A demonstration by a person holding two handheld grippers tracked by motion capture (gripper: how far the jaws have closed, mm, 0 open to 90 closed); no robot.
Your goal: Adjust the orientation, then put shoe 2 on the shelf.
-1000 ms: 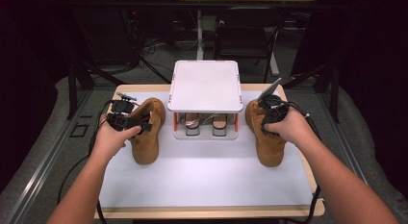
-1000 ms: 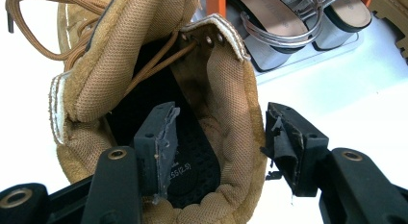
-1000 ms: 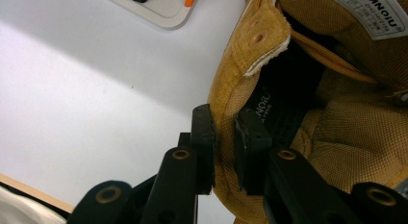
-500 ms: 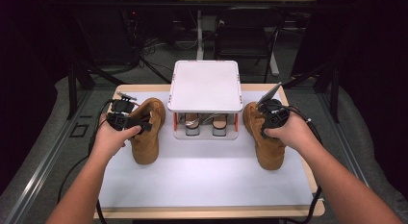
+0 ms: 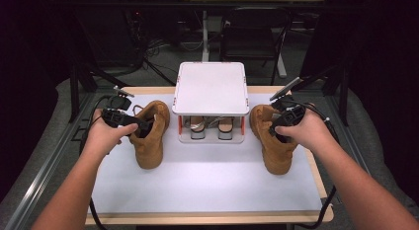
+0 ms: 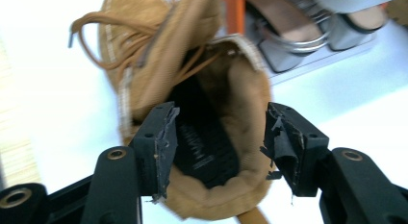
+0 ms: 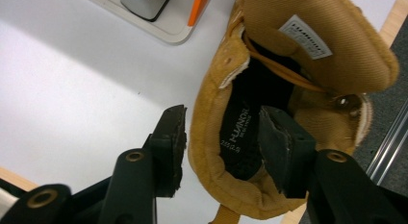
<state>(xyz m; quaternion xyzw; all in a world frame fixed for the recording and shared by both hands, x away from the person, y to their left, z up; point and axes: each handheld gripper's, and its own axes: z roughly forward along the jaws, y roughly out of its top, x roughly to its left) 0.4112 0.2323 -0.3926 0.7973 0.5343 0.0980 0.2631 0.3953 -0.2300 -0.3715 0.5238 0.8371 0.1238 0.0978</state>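
Two tan suede boots stand on the white table top. The left boot [image 5: 150, 138] [image 6: 240, 75] lies under my left gripper [image 5: 141, 127] [image 6: 222, 108], whose jaws hang wide apart over its dark opening without pressing on it. At the right boot [image 5: 272, 148] [image 7: 308, 46], my right gripper [image 5: 277, 131] [image 7: 221, 111] straddles the collar wall, one jaw outside and one inside the opening. Its jaws have just been opening, and the collar sits loose between the pads.
A white two-level rack [image 5: 210, 87] stands at the middle back between the boots, with a pair of sandals [image 5: 197, 127] [image 6: 288, 22] on its lower shelf. The white mat [image 5: 207, 180] in front is bare. Cables trail off both table sides.
The right boot's collar has shifted slightly to the left under the right gripper. Both hands stay about where they were, and the left boot has not moved.
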